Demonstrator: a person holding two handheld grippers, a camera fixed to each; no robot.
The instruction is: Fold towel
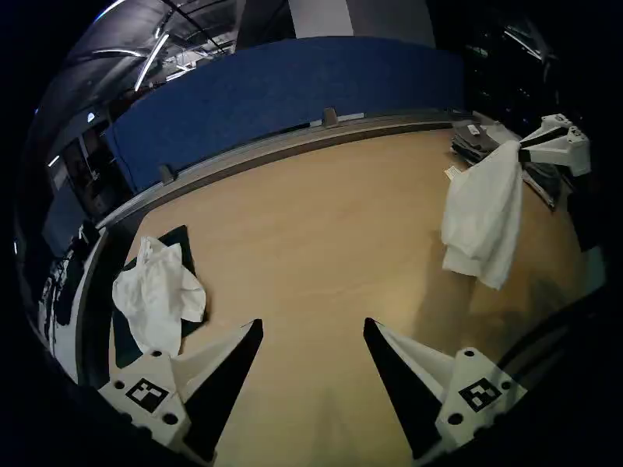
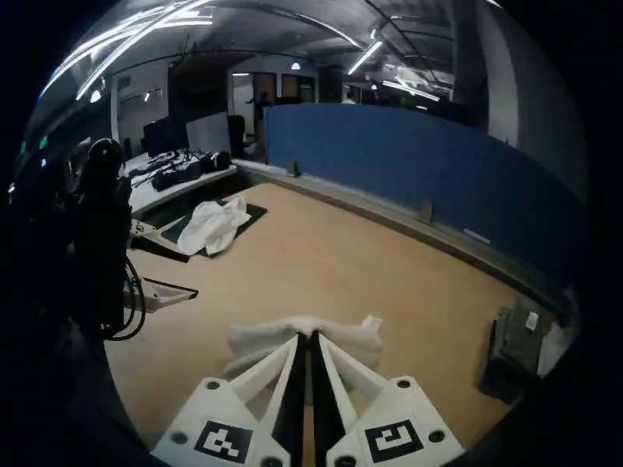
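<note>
Right hand-held gripper [image 2: 311,335]: both fingers are pressed together on the top edge of the towel [image 1: 483,218], and the cloth bunches out on either side of the tips.
Left hand-held gripper [image 1: 311,323]: fingers spread wide with nothing between them, over bare worktop [image 1: 327,218], well apart from the towel.
Towel position: hangs from the right hand-held gripper above the worktop. I cannot tell whether its lower edge touches the wood.
Towel long axis: runs downward from the pinch, with the free corners lowest.
Bearing: in the left gripper view, the towel lies ahead and to the right of the left fingers.
Nearer hand: the right. I judge the left must travel to the towel for a second corner.
Other cloth [image 1: 160,300]: crumpled on a dark mat [image 1: 177,237], well apart from the towel, beyond the left hand-held gripper.
</note>
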